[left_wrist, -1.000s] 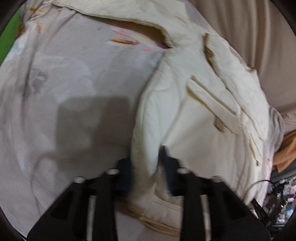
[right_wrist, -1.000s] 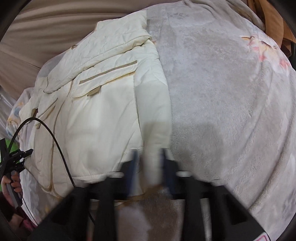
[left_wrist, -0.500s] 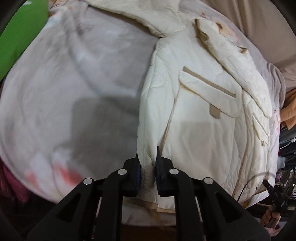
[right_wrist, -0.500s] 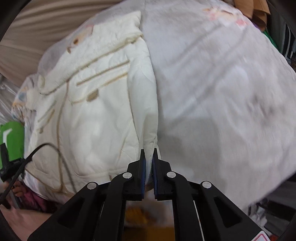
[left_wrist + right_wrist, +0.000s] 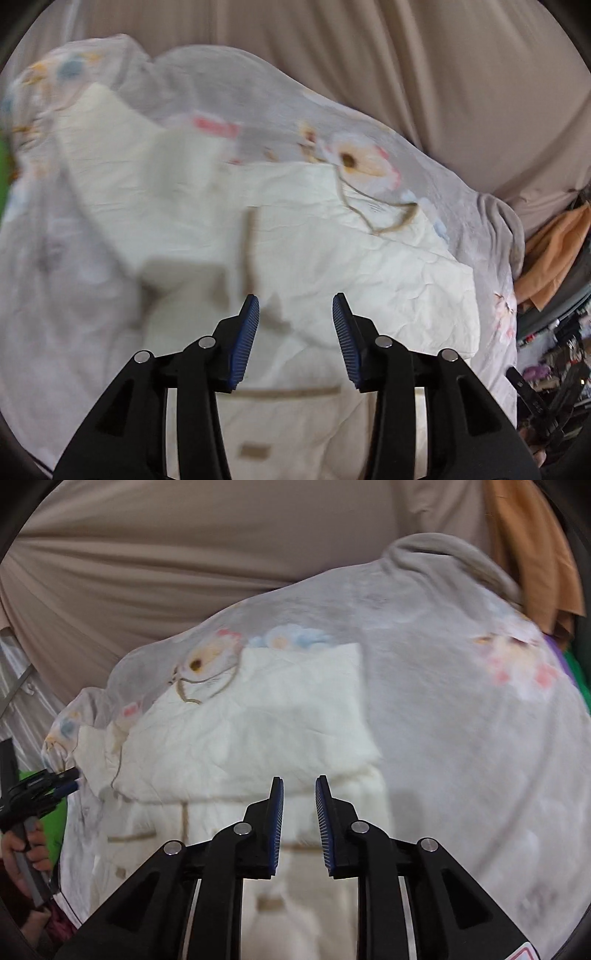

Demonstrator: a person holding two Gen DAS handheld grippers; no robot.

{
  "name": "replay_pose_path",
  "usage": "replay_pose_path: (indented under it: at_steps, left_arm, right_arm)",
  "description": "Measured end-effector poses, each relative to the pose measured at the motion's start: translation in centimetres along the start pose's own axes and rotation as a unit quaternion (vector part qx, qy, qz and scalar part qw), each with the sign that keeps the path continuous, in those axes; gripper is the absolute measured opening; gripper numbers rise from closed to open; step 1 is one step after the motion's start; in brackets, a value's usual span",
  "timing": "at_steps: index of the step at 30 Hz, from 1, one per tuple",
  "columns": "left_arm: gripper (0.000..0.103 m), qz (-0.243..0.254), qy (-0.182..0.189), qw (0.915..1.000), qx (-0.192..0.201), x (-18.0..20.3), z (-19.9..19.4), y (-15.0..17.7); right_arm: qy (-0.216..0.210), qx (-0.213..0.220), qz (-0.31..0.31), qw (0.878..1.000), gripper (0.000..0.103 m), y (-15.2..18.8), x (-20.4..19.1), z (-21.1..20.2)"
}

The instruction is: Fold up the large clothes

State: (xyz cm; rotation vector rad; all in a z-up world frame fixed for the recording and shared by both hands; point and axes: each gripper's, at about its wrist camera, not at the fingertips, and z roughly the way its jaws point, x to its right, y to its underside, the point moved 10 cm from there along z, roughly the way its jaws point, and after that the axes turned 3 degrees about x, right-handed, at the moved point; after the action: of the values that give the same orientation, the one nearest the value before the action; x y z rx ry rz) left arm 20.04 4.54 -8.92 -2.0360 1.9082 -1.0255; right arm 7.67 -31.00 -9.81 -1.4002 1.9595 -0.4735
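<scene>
Both claws released jacket [image 5: 369, 273]; blanket [image 5: 461, 720] beneath.

The jacket [image 5: 332, 258] lies on the blanket [image 5: 461, 720], curtain [image 5: 406, 74] behind

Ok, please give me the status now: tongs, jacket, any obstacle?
Left tongs open, empty. Right tongs open, empty. Cream jacket lies folded over on floral blanket. No obstacle seen.

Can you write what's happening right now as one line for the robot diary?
phase: fold laid, released | left gripper: open, empty | right gripper: open, empty | cream jacket: folded over on floral blanket
</scene>
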Motion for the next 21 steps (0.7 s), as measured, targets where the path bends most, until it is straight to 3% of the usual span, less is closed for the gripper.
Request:
replay_pose_path:
  at_steps: [2,4,7,9,13,15,17,19,21]
  left_arm:
    - [0.040,0.016,-0.009,0.9998,-0.004,1.5,3.3,-0.1]
    - [0.040,0.026,-0.031,0.9985,-0.038,1.9,7.7,0.9]
    - [0.035,0.017,-0.053,0.9954,-0.077,0.4,11.6,3.1]
    - [0.027,0.030,-0.055,0.9958,-0.067,-0.5,11.7,3.3]
    - [0.027,0.033,-0.071,0.9952,-0.059,-2.8,9.3,2.7]
    - [0.027,0.015,-0.071,0.9964,-0.045,-3.7,7.9,1.4]
    - [0.037,-0.019,-0.057,0.9977,-0.031,-3.9,7.6,-0.9]
    - [0.061,-0.049,-0.042,0.9975,-0.027,-4.1,8.1,-2.8]
    - [0.071,-0.068,-0.043,0.9963,-0.030,-4.1,9.9,-4.4]
  right_arm:
    - [-0.010,-0.009,-0.014,1.000,0.014,-0.6,-2.0,3.4]
    - [-0.013,-0.031,-0.018,0.999,0.011,-0.5,-3.1,6.9]
    - [0.016,-0.065,-0.012,0.998,0.010,1.1,-1.7,10.6]
    - [0.035,-0.076,0.006,0.996,0.000,2.3,0.9,11.2]
    - [0.048,-0.071,0.079,0.993,0.000,3.1,7.1,9.2]
    - [0.075,-0.054,0.074,0.993,0.000,1.7,7.9,7.5]
    - [0.069,-0.031,0.058,0.995,0.012,-1.0,6.7,7.1]
    - [0.061,-0.010,0.044,0.997,0.016,-4.2,5.6,8.0]
    - [0.059,0.009,0.047,0.997,0.046,-7.5,5.4,10.1]
